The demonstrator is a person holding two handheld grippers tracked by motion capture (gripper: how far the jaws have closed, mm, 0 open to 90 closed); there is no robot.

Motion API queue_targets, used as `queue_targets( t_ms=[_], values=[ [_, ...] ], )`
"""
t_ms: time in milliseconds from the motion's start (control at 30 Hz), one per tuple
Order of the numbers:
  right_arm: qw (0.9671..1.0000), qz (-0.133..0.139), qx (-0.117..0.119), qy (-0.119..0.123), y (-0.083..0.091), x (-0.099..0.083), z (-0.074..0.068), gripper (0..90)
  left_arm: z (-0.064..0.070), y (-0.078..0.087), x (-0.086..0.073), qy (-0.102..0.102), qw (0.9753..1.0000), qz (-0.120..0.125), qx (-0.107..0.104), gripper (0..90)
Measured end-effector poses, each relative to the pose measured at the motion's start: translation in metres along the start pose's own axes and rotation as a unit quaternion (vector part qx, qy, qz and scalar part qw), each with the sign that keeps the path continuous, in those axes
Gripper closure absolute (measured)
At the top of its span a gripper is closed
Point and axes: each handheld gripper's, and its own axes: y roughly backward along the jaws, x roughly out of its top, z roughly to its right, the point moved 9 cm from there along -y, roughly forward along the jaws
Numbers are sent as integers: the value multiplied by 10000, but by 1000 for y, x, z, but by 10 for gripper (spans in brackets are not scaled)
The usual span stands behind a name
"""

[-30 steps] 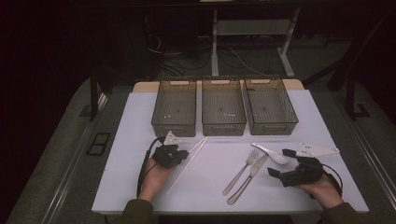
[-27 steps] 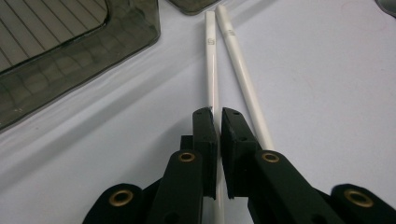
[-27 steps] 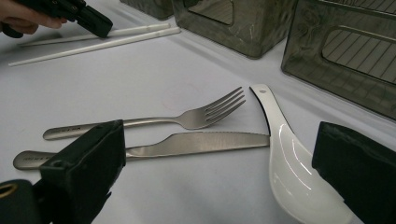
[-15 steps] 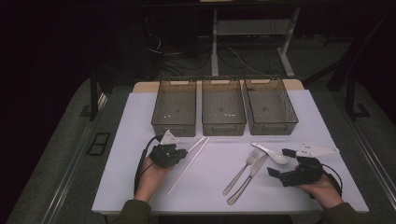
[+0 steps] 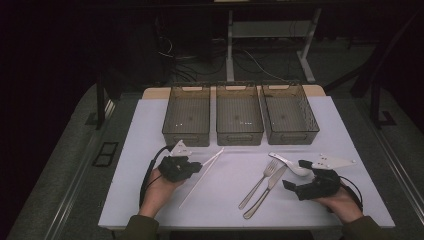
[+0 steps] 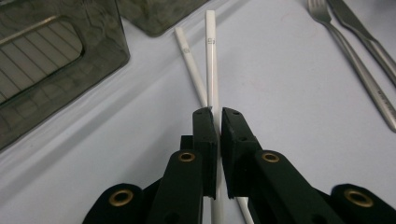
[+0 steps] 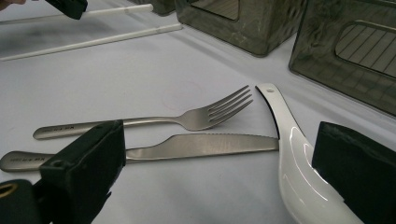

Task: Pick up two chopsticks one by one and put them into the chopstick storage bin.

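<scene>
Little shifting since earlier frame: both grippers staying put on white table. L gripper pinching one white chopstick, jaws nearly closed on it; 2nd chopstick lying just beside, crossing under. R gripper gaping wide, straddling white spoon and knife blade; fork lying just past knife. Three mesh bins sitting at far edge.

White table carries three mesh bins at rear — chopsticks, fork, knife, spoon in front.
</scene>
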Motion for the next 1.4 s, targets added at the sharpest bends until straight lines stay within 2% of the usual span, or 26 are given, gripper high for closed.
queue_targets(
  t_ms=[333, 633, 700, 900, 1400],
  values=[
    [10000, 14, 10, -6, 1, 0, -1, 29, 6, 18, 16, -55, 9993, 367, -112, 841],
    [10000, 7, 26, -15, 1, 0, -1, 30, 6, 23, 27, -60, 9987, 487, -122, 841],
    [10000, 23, 18, -15, 1, 1, -1, 30, 6, 24, 31, -38, 9985, 514, -178, 841],
    [10000, 27, -3, -24, 1, 1, -1, 29, 0, 27, 47, -38, 9979, 610, -235, 841],
    [10000, 60, -8, -79, 3, 1, 0, 29, -18, 30, 83, -52, 9976, 682, -111, 841]
  ],
)
